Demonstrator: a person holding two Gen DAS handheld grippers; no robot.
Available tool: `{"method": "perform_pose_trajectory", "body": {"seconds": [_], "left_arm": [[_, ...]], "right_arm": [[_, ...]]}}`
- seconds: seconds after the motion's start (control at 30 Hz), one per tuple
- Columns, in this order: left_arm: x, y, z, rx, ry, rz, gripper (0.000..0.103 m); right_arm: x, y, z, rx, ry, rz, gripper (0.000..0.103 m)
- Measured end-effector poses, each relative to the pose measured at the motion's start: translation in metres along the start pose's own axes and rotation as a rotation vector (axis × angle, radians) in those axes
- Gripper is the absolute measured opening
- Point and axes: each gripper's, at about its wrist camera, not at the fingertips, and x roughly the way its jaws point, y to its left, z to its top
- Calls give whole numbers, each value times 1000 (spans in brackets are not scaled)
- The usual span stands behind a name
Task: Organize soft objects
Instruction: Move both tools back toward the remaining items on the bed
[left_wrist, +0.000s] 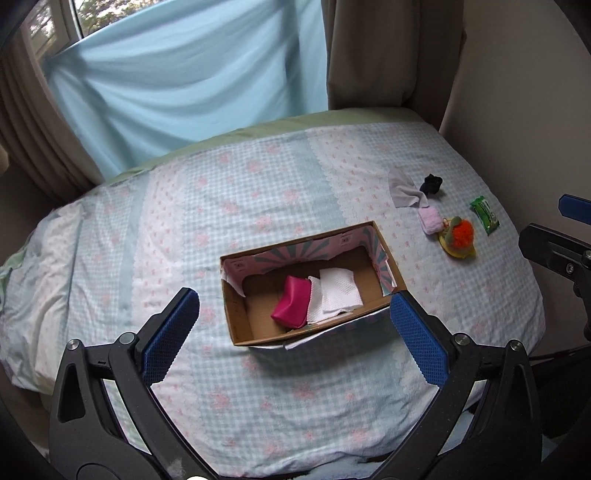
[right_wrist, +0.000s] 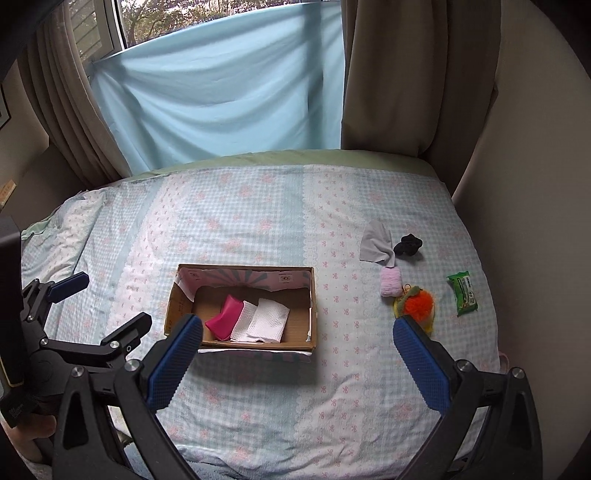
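An open cardboard box (left_wrist: 295, 247) (right_wrist: 243, 278) sits mid-bed, holding a magenta pouch (left_wrist: 291, 306) (right_wrist: 225, 317) and two white textured cloths (left_wrist: 338, 291) (right_wrist: 266, 319). To its right on the bedspread lie a grey cloth (left_wrist: 402, 190) (right_wrist: 375, 245), a black scrunchie (left_wrist: 433, 184) (right_wrist: 408, 244), a pale pink fuzzy piece (left_wrist: 429, 219) (right_wrist: 390, 282), an orange pompom toy (left_wrist: 460, 234) (right_wrist: 417, 304) and a green wipes pack (left_wrist: 485, 214) (right_wrist: 462, 293). My left gripper (left_wrist: 293, 299) (right_wrist: 107, 301) hangs open and empty near the box's left end. My right gripper (right_wrist: 297, 323) (left_wrist: 550, 221) is open and empty, in front of the box and the toy.
The checked blue-and-pink bedspread (right_wrist: 258, 387) covers the bed, whose edges fall away at left, right and front. A light blue sheet (right_wrist: 221, 92) and beige curtains (right_wrist: 406, 74) hang behind, and a wall (right_wrist: 535, 184) stands close on the right.
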Motion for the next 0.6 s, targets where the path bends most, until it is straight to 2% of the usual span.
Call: {"method": "perform_pose_trajectory", "body": {"seconds": [0.37,0.6], "left_arm": [[-23,-104,18,-3,-66,-58,103],[-12,-181,36,-22,-95,-95,103]], "right_arm": [[-34,-117,-7,51,-69,-71,103],[-31,-201,0,54,-114,-97,103]]}}
